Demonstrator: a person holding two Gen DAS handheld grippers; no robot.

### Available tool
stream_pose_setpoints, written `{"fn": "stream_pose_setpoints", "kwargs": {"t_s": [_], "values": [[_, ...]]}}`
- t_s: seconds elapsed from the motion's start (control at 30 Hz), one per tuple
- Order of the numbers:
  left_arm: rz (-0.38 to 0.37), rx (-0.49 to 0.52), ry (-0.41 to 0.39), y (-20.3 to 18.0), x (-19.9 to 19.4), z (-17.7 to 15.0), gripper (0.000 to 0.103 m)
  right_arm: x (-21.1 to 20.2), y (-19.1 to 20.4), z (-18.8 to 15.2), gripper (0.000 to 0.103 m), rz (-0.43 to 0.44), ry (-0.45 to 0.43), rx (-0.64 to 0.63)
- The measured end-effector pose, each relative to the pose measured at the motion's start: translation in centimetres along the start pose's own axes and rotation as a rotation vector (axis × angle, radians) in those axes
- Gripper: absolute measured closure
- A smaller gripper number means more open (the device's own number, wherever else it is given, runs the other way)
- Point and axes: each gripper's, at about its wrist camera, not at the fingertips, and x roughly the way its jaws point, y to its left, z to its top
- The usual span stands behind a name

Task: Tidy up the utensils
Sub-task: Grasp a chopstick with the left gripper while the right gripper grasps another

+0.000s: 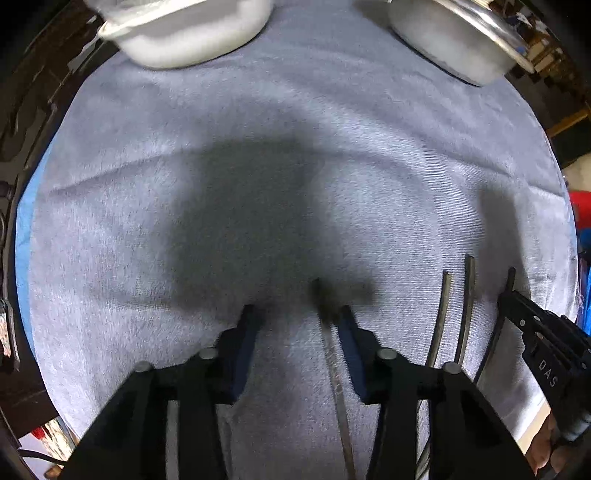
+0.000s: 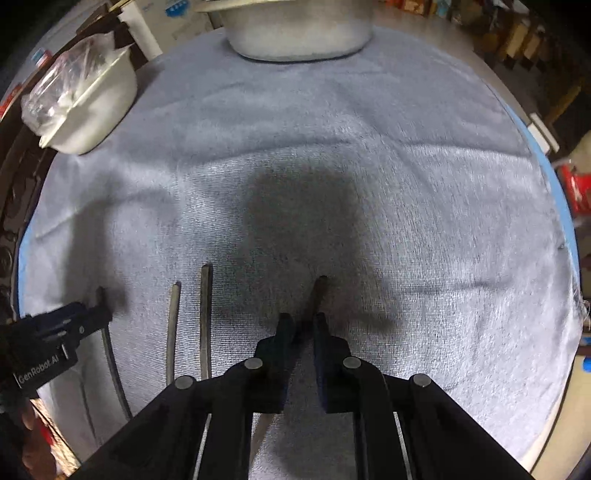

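Observation:
Several slim utensils with dark handles lie side by side on a grey cloth [image 1: 258,110]. In the left wrist view my left gripper [image 1: 297,314] points down at the cloth with its jaws apart. One utensil [image 1: 338,391] lies between them, close beside the right finger [image 1: 351,347] and clear of the left one. My right gripper [image 2: 303,321] is shut on another utensil, whose handle [image 2: 318,291] sticks out past the fingertips. Two more utensils [image 2: 173,325] [image 2: 205,314] lie loose between the two grippers. Each gripper shows at the edge of the other's view [image 1: 511,295] [image 2: 99,310].
A white plastic tub [image 2: 92,110] holding a clear bag stands at the cloth's far left. A metal basin [image 2: 299,33] stands at the far middle. Dark furniture and clutter surround the round table. A hand [image 2: 33,443] holds the left gripper.

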Motion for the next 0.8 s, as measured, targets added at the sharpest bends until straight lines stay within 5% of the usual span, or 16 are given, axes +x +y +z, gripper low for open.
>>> {"fn": "stream_pose_setpoints", "kwargs": {"t_s": [0.17,0.53,0.8], "values": [[0.01,0.053,-0.021,-1.4,0.1,-0.4,0.091,0.0,0.8,-0.3,0.093,0.034,-0.045,-0.021],[-0.05,0.056,-0.121,-1.7,-1.0,-2.7,0.098,-3.4,-3.5,-3.0,0.096,0.181,-0.178,0.027],[-0.112,0.004,-0.266,2.3,-6.9,-5.7,0.098,-8.2,-5.8,-5.6,0.096,0.253,-0.316,0.05]]}}
